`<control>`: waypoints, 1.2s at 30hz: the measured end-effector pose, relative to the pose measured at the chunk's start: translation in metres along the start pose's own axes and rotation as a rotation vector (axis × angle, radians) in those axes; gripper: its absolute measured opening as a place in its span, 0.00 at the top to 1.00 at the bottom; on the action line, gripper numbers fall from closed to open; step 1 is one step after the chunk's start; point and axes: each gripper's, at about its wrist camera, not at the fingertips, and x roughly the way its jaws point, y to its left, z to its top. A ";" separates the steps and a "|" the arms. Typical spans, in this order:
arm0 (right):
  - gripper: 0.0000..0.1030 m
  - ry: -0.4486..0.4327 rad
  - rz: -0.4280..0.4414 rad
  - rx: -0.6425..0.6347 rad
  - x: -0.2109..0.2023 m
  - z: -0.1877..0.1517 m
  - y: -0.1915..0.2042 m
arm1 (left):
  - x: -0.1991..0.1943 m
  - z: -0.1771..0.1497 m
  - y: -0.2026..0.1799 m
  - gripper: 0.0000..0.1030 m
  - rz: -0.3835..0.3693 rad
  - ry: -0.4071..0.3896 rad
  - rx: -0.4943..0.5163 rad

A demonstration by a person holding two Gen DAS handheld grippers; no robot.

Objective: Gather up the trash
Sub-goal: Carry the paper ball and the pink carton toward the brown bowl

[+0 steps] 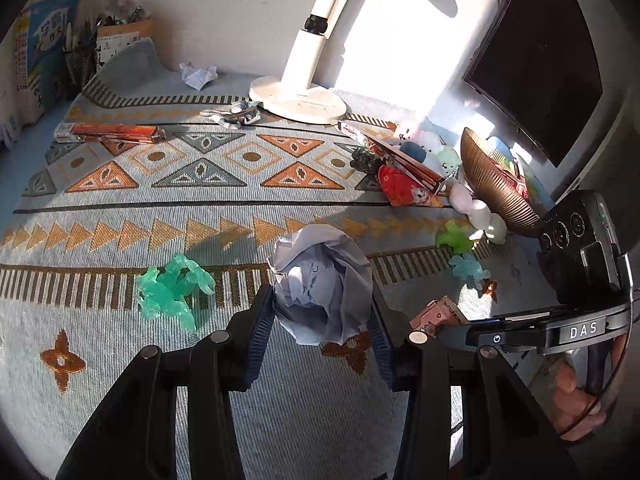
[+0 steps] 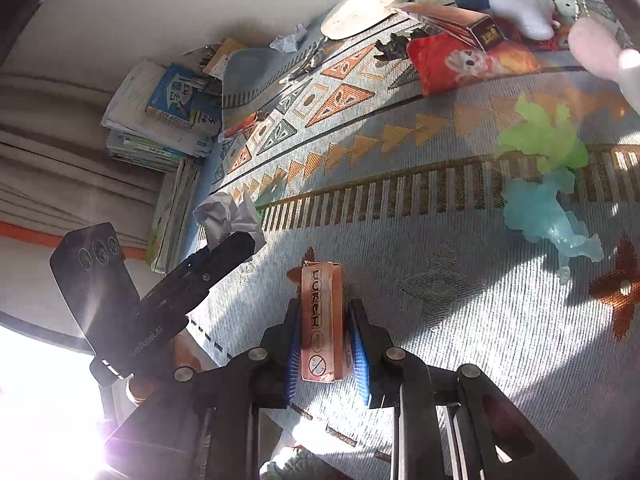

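Note:
A crumpled ball of white paper (image 1: 324, 284) sits between the fingers of my left gripper (image 1: 322, 312), which is shut on it just above the patterned cloth. My right gripper (image 2: 325, 344) is shut on a small pink-brown card box (image 2: 321, 320) with dark lettering; the same box (image 1: 440, 314) shows at the right of the left wrist view. From the right wrist view the left gripper (image 2: 228, 248) holds the paper ball (image 2: 228, 216). Loose on the cloth lie a teal plastic scrap (image 1: 172, 288), a green scrap (image 2: 540, 136) and a pale blue scrap (image 2: 556, 220).
A white lamp base (image 1: 298, 100) stands at the back, with another crumpled paper (image 1: 198, 74) behind it. Plush toys (image 1: 432, 148), a red packet (image 1: 404, 186), long orange boxes (image 1: 110, 133) and a ribbed brown bowl (image 1: 496, 184) crowd the right. Books (image 2: 168, 116) are stacked at the left edge.

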 end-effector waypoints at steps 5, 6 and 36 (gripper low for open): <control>0.75 -0.029 0.025 0.017 -0.015 -0.003 -0.024 | 0.005 -0.003 -0.014 0.59 0.047 0.001 0.042; 0.75 -0.032 0.024 0.017 -0.018 -0.004 -0.026 | 0.004 -0.003 -0.017 0.59 0.048 -0.003 0.053; 0.19 -0.206 -0.283 -0.212 -0.057 -0.064 0.000 | 0.001 -0.016 -0.010 0.56 0.049 -0.017 0.058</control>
